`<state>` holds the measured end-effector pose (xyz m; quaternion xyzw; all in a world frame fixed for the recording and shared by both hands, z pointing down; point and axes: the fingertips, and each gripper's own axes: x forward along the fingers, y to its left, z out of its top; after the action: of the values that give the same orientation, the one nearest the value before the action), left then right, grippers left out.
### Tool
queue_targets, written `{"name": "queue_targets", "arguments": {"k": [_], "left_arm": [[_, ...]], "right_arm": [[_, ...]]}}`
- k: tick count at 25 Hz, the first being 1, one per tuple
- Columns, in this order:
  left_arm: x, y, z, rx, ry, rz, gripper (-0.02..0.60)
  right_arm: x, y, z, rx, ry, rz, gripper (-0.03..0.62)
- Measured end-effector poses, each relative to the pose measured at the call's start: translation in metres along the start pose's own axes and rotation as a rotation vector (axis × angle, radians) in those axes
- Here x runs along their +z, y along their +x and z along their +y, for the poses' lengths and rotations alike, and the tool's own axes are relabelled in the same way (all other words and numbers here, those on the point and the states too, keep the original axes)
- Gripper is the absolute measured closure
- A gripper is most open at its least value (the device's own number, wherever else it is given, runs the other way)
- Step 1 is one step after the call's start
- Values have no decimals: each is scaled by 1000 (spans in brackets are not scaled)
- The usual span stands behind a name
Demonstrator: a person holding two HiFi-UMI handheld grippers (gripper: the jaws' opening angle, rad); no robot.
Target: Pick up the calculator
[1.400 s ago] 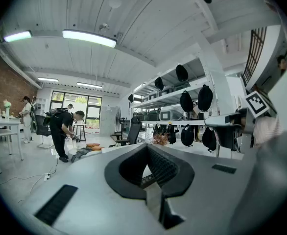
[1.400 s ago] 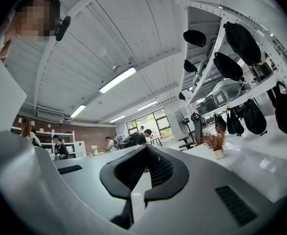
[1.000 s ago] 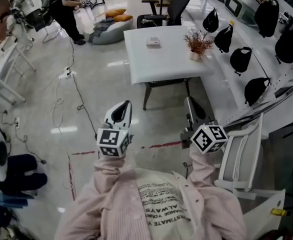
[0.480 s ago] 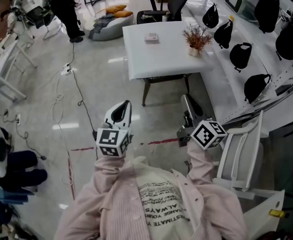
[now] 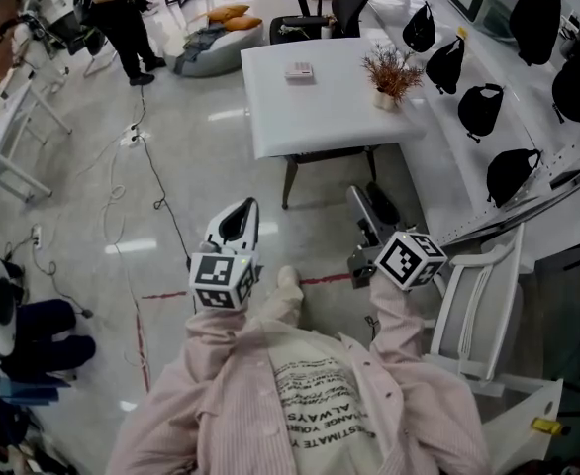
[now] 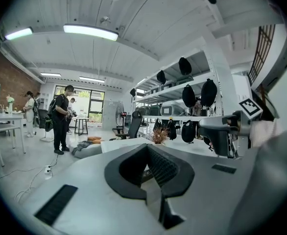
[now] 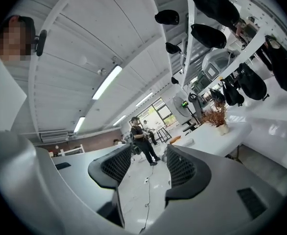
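Calculator (image 5: 299,70) lies flat on the white tabletop (image 5: 320,117), far ahead of both grippers and well apart from them. A potted dried plant (image 5: 391,75) stands on the same tabletop, towards its right edge.

Both pink sleeves reach forward from the chest, with the grippers pointing towards the table. The left gripper (image 5: 242,209) has its jaws together on nothing. The right gripper (image 5: 372,204) has its jaws apart and opening, with only floor between them.

A white chair (image 5: 478,305) stands just beside the right gripper. A cable (image 5: 156,196) trails over the glossy floor (image 5: 201,166). Black bags (image 5: 481,112) hang along the shelving on the right.
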<state>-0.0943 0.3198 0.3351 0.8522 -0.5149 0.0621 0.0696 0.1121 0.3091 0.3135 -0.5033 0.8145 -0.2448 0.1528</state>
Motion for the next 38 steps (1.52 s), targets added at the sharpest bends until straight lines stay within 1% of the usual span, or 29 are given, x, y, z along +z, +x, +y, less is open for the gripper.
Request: {"name": "queue_targets", "arguments": {"k": [6, 11, 16, 24, 27, 30, 38], "left_arm": [[0, 34, 19, -4, -19, 7, 580], [5, 72, 41, -11, -39, 24, 580], [0, 110, 66, -21, -52, 49, 580], [-11, 167, 99, -31, -80, 98, 580], [-11, 181, 112, -30, -85, 99, 580], [-14, 193, 121, -32, -92, 103, 580], [-16, 215, 139, -28, -120, 112, 580]], "right_arm": [[-1, 34, -17, -34, -54, 36, 385], [4, 75, -31, -45, -60, 61, 384], [5, 116, -47, -38, -10, 78, 385], [3, 176, -80, -64, 8, 114, 385], [2, 196, -87, -72, 37, 113, 385], [-3, 211, -90, -71, 46, 120, 385], [-4, 239, -99, -68, 80, 133, 385]]}}
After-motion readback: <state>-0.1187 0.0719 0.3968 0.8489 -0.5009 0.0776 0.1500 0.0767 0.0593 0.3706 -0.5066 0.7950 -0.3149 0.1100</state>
